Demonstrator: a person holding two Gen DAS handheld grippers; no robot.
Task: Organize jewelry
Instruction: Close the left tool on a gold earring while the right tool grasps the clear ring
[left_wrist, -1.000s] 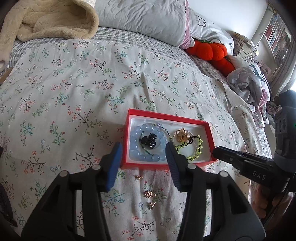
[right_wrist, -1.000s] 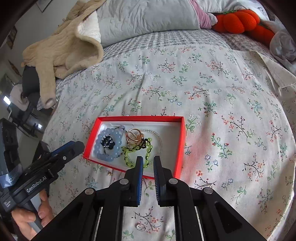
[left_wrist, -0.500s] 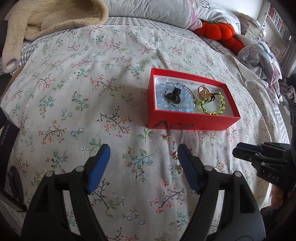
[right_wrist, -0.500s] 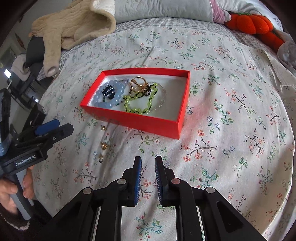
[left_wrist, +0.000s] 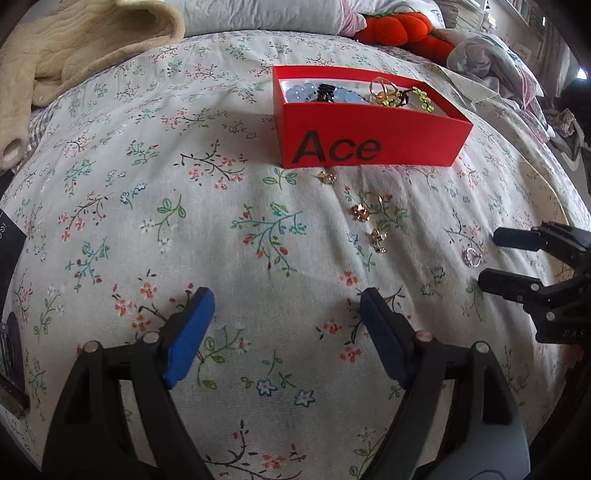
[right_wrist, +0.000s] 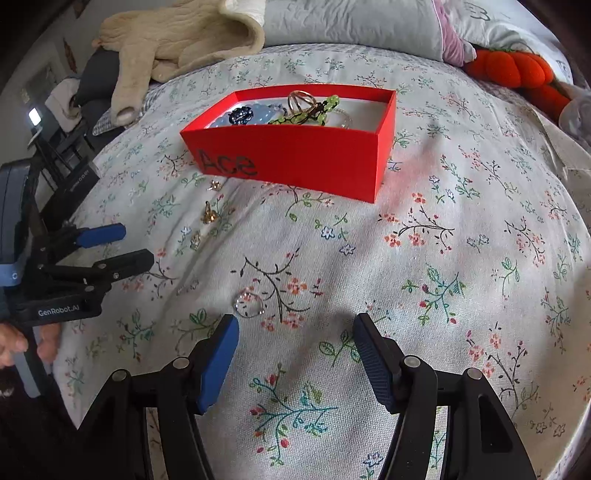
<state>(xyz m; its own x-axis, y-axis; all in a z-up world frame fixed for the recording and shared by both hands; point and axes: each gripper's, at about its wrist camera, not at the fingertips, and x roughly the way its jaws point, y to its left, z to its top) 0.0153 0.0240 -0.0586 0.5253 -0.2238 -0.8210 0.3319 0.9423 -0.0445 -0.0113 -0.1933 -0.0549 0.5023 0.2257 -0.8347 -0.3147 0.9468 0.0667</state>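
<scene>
A red box (left_wrist: 369, 147) marked "Ace" stands on the flowered bedspread and holds a blue bead bracelet (left_wrist: 301, 90), a gold ring (left_wrist: 382, 88) and a green bead bracelet (right_wrist: 314, 110). Three small gold pieces (left_wrist: 361, 213) lie loose in front of it. A clear ring (right_wrist: 249, 303) lies just ahead of my right gripper's left fingertip. My left gripper (left_wrist: 286, 299) hangs low over bare cloth with its jaws opening and nothing between them. The jaws of my right gripper (right_wrist: 297, 322) are opening too, with nothing between them.
A beige fleece blanket (left_wrist: 85, 44) and grey pillows (right_wrist: 351, 26) lie at the head of the bed. Orange plush pumpkins (right_wrist: 517, 70) and crumpled clothes (left_wrist: 491, 59) sit at the far right. The bed drops off at the left, beside dark furniture (right_wrist: 66, 147).
Both grippers have sunk toward the bedspread and drawn back from the red box. The left jaws have spread wider. The right jaws have gone from nearly shut to wide apart.
</scene>
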